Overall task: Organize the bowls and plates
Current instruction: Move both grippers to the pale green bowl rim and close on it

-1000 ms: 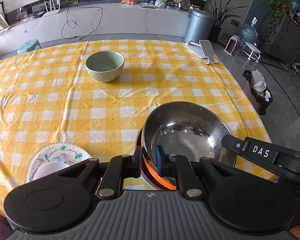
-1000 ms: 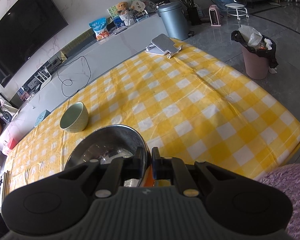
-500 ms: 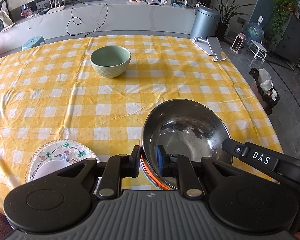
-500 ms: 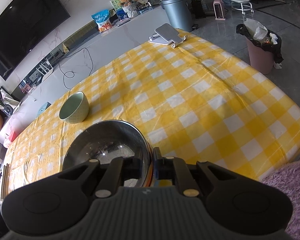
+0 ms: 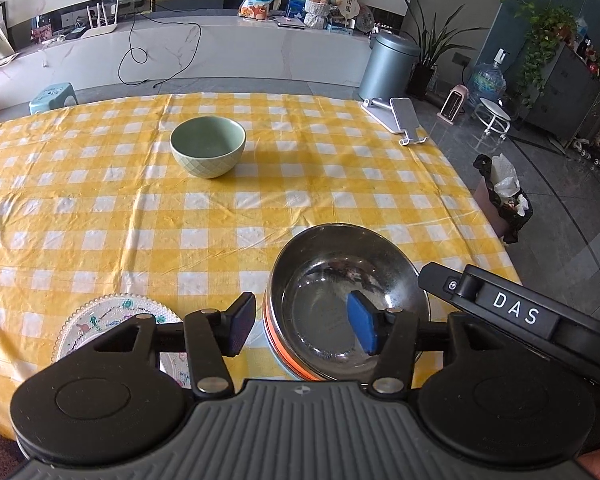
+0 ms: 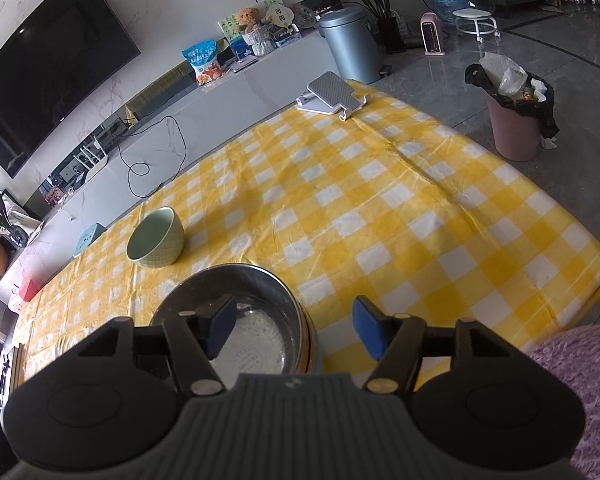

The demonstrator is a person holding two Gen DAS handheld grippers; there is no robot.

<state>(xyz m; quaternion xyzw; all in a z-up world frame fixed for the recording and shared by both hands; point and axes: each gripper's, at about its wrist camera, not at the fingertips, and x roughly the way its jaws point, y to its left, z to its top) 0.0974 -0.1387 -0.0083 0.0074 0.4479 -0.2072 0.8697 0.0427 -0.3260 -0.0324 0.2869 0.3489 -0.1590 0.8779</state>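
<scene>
A steel bowl [image 5: 340, 280] sits nested on an orange bowl [image 5: 274, 340] at the table's near right; it also shows in the right wrist view [image 6: 256, 296]. My left gripper [image 5: 302, 328] is open, its fingers on either side of the bowl's near-left rim. My right gripper [image 6: 292, 332] is open, straddling the bowl's right rim; its body [image 5: 516, 312] shows in the left wrist view. A green bowl [image 5: 208, 152] stands alone further back and also shows in the right wrist view [image 6: 156, 242]. A patterned plate [image 5: 100, 324] with a white dish on it lies at the near left.
The table has a yellow checked cloth [image 5: 140, 220]. A phone stand [image 5: 404, 120] sits at the far right edge and shows in the right wrist view [image 6: 332, 96]. A pink bin [image 6: 516, 120] stands on the floor to the right. A purple fluffy surface [image 6: 580, 380] is at the near right.
Both grippers have opened and let go of the steel bowl's rim. The bowl stack now rests on the table, and both cameras have drawn back slightly.
</scene>
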